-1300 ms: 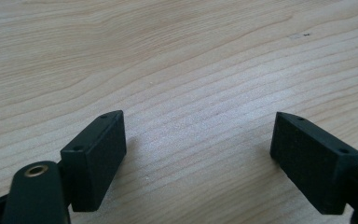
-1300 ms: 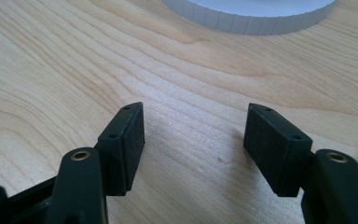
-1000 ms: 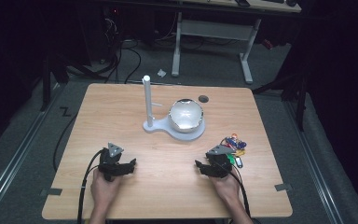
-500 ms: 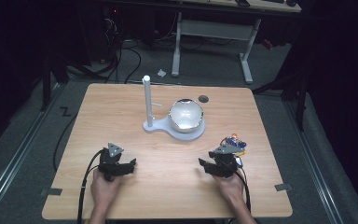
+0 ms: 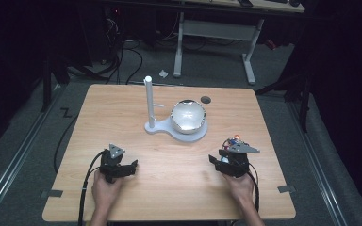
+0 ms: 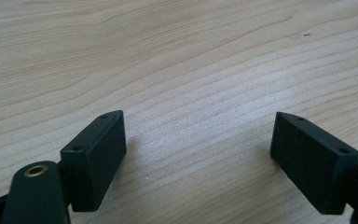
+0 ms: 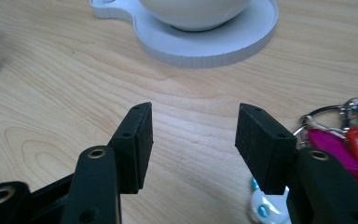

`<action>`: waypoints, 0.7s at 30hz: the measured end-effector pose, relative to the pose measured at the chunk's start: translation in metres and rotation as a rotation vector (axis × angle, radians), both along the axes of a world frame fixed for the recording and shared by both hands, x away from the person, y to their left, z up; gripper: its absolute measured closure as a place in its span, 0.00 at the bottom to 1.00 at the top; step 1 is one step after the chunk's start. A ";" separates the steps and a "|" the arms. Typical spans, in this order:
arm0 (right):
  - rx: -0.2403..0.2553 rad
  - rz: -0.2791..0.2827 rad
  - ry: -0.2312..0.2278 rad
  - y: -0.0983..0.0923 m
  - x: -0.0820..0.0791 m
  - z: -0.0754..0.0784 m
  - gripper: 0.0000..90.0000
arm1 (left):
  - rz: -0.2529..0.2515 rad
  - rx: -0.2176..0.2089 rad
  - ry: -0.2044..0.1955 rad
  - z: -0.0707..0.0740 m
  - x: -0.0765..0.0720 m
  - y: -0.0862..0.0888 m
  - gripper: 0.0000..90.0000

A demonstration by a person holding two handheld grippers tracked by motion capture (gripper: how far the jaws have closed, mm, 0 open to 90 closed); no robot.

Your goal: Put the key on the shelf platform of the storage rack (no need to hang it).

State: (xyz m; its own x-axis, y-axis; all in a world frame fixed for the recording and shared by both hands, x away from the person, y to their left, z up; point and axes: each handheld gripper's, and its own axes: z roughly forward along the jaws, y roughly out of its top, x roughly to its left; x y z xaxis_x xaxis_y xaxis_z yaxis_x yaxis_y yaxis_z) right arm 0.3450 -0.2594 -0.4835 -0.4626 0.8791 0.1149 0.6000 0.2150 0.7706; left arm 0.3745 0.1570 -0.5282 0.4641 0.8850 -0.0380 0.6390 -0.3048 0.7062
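table: light wood top [image 5: 122,108], rounded corners | floor: grey [image 5: 23,136], dim, metal rails [image 5: 9,188] along left and right | far: white-legged desk [image 5: 212,33], dark cables [image 5: 122,61] on floor far left | light: dark room, tabletop lit

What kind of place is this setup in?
Probably a lab or workshop test station: a bare wooden table stands on grey floor in a dark room, with loose cables behind it and another white-legged desk beyond.
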 end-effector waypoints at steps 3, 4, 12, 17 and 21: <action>-0.003 -0.019 -0.020 -0.006 -0.001 0.003 0.52 | 0.000 0.000 0.000 0.000 0.000 0.000 0.21; -0.002 -0.021 -0.022 -0.008 0.000 0.004 0.52 | 0.000 0.000 0.000 0.000 0.000 0.000 0.21; 0.003 -0.061 -0.034 -0.024 0.000 0.007 0.53 | 0.000 0.000 0.000 0.000 0.000 0.000 0.21; -0.002 -0.087 -0.035 -0.037 0.003 0.008 0.53 | 0.001 -0.001 0.000 0.000 0.000 0.000 0.21; -0.010 -0.102 -0.032 -0.042 0.005 0.009 0.53 | 0.002 -0.001 0.000 0.000 0.000 0.000 0.21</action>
State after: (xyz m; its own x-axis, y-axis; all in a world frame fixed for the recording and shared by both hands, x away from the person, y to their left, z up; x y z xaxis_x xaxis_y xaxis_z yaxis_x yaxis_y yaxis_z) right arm 0.3496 -0.3015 -0.4741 -0.3740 0.9228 0.0927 0.5939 0.1615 0.7882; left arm 0.3747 0.1570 -0.5282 0.4628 0.8856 -0.0388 0.6395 -0.3031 0.7065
